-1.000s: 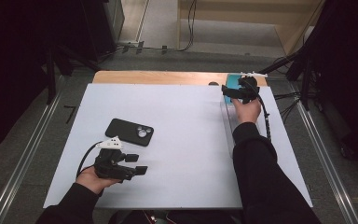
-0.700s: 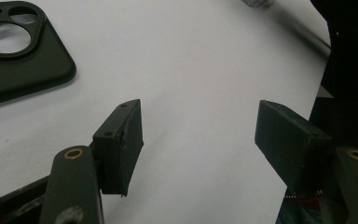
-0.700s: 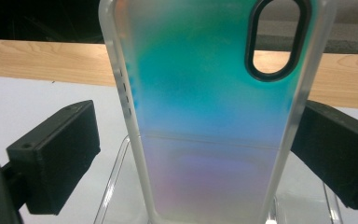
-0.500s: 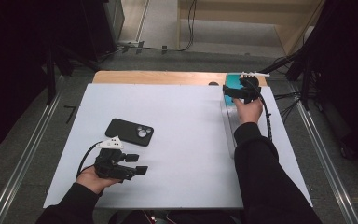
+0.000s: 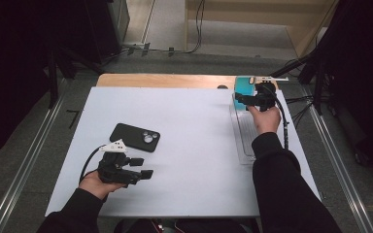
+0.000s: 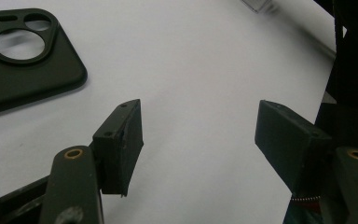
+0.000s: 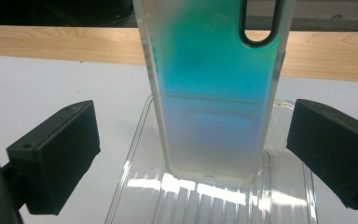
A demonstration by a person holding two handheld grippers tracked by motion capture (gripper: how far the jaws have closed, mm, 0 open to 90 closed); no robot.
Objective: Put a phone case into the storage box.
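A black phone case (image 5: 135, 137) (image 6: 23, 60) lies flat, camera cut-outs up, on the white table left of centre. Just nearer than it, my left gripper (image 5: 143, 168) (image 6: 200, 135) rests low over the table, open, with nothing between its jaws. At the far right, a translucent teal-blue phone case (image 5: 245, 86) (image 7: 214, 93) stands upright in a clear ribbed rack (image 5: 245, 133) (image 7: 205, 198). My right gripper (image 5: 247, 98) (image 7: 196, 154) is open with its jaws on either side of that case, a gap showing at both pads.
The white table top (image 5: 194, 126) ends at a wooden strip (image 5: 165, 80) along the far edge. Cables (image 5: 291, 102) trail off the right side near the rack. Dark stands and floor rails surround the table.
The right hand has shifted slightly at the far end of the rack, near the teal case. The left hand and the black case have stayed put.
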